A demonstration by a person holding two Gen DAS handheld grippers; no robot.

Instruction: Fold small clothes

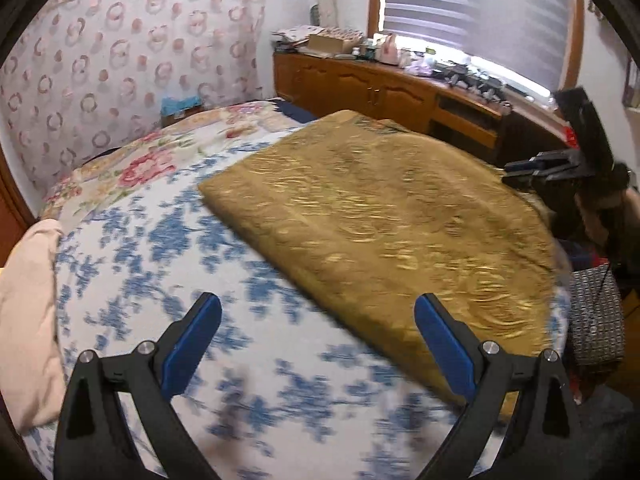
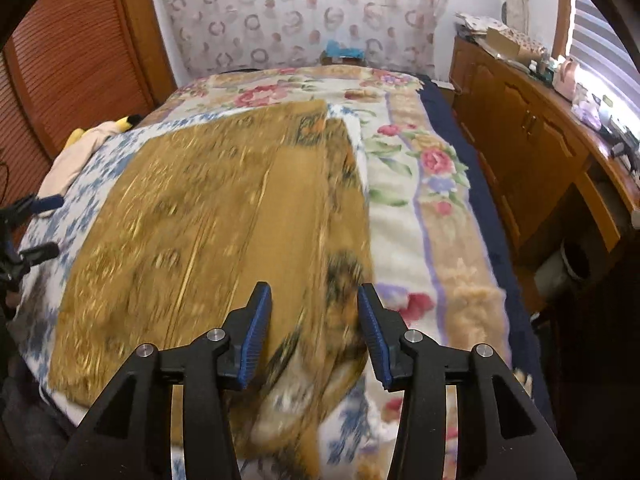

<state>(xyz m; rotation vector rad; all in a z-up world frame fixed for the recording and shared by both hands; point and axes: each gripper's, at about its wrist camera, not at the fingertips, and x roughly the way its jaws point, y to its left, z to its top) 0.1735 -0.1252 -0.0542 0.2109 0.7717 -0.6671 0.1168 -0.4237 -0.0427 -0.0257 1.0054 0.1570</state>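
Observation:
A mustard-gold patterned garment (image 2: 216,216) lies flat and folded on the bed; the left wrist view shows the garment (image 1: 380,224) from its other side. My right gripper (image 2: 314,300) is open above the garment's near right edge, nothing pinched between its blue pads. My left gripper (image 1: 318,312) is open wide over the blue-flowered sheet (image 1: 168,248), beside the garment's edge. Each gripper shows small in the other view: the left gripper (image 2: 42,226) at the left margin, the right gripper (image 1: 560,164) at the far right. Both views are motion-blurred.
A pale pink garment (image 1: 28,312) lies at the bed's left edge. A floral blanket (image 2: 412,184) covers the bed's right and far part. A wooden cabinet (image 2: 532,148) with clutter stands along the right, under a window. A bag (image 1: 596,316) sits by the bed.

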